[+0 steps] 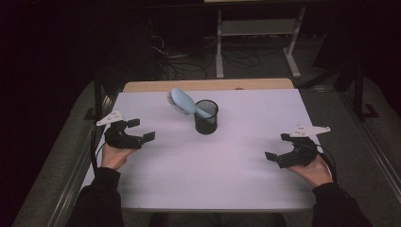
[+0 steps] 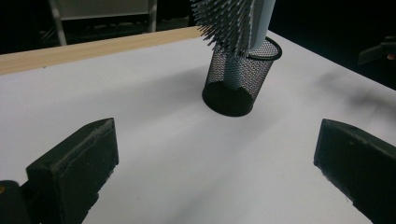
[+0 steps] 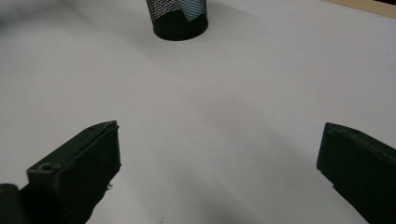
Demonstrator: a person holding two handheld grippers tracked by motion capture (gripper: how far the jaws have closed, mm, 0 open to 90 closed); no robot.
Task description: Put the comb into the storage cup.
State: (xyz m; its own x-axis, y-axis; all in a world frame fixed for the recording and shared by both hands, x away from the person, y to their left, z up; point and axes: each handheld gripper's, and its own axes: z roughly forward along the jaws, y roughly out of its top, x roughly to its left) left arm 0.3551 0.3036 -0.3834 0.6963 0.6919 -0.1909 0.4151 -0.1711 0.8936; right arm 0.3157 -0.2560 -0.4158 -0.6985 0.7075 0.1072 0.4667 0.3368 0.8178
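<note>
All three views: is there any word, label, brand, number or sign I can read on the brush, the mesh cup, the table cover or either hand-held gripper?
None can be read.
Hairbrush: plain light blue back, no print visible.
Black mesh cup: bare mesh, no label.
White table cover: blank.
Left hand-held gripper and right hand-held gripper: black jaws and grey plates with no legible marking.

A white tabletop [image 1: 213,165] spreads under both tools, its wooden edge [image 1: 151,86] showing on the far side. A black mesh cup [image 1: 206,118] stands ahead of the left tool [image 1: 142,129] and the right tool [image 1: 278,146], between them, with a pale blue hairbrush [image 1: 182,100] leaning out of it, handle down. Beyond the tabletop, cables [image 1: 189,61] lie on the floor beside a white frame leg [image 1: 220,47]
</note>
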